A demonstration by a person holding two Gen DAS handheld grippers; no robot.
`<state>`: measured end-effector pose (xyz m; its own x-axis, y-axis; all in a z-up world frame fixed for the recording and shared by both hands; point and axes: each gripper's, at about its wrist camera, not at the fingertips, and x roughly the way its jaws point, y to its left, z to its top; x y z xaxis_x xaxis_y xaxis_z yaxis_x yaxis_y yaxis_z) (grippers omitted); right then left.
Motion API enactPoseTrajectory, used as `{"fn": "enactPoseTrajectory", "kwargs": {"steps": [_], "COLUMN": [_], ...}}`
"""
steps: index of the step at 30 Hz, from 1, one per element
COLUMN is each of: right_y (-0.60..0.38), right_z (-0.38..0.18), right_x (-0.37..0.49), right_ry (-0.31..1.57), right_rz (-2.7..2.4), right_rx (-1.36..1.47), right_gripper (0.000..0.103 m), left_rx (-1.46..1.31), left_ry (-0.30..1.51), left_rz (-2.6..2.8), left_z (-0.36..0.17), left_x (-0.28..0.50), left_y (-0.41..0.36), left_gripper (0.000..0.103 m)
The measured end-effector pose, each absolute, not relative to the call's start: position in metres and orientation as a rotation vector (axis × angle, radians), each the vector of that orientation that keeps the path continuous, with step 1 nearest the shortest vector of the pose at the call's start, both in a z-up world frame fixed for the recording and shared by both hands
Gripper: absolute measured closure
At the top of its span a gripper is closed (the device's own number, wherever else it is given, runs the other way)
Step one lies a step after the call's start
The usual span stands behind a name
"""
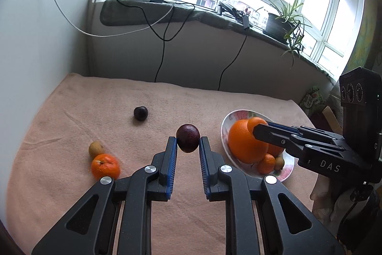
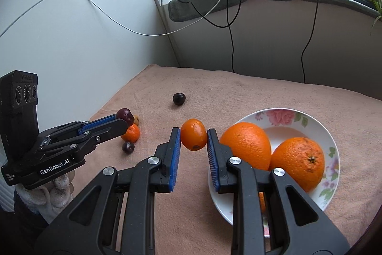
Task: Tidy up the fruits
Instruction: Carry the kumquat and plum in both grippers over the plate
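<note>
My left gripper (image 1: 188, 139) is shut on a dark red cherry (image 1: 188, 138) and holds it above the pink towel (image 1: 167, 99); it also shows in the right wrist view (image 2: 124, 117). My right gripper (image 2: 193, 138) is shut on a small orange kumquat (image 2: 193, 138), just left of the floral bowl (image 2: 331, 149). The bowl holds two big oranges (image 2: 246, 145) (image 2: 298, 163) and smaller fruit (image 1: 266, 163). On the towel lie a tangerine (image 1: 105, 166), a brownish longan (image 1: 96, 148), another cherry (image 1: 140, 113) and one more cherry (image 2: 128, 147).
A grey wall (image 1: 35, 40) stands at the left. A windowsill (image 1: 191, 13) at the back holds chargers, cables and a potted plant (image 1: 284, 23). Cables hang down behind the towel's far edge.
</note>
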<state>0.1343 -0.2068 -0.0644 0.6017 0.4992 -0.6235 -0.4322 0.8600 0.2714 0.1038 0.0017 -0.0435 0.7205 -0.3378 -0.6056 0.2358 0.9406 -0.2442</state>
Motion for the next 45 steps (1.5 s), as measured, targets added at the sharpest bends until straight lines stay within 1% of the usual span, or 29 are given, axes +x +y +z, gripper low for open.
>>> {"fn": "enactPoseTrajectory", "kwargs": {"steps": [20,32,45], "right_y": [-0.291,-0.300,-0.299], "right_z": [-0.067,-0.080,-0.089], "right_x": [0.144,0.170,0.185], "right_ry": [0.743,0.770,0.801], "right_rz": [0.389,0.373,0.371], "right_rx": [0.144,0.169,0.186], "right_gripper": [0.080,0.080,0.080], "left_rx": [-0.101,-0.071,-0.057], "left_ry": [0.705,0.725,0.740], "left_rz": [-0.461,-0.490,-0.500], "left_z": [-0.038,-0.043,-0.046], "left_x": [0.127,0.144,0.153], "left_y": [-0.081,-0.108,-0.116], "left_gripper": [0.086,0.086,0.086]}}
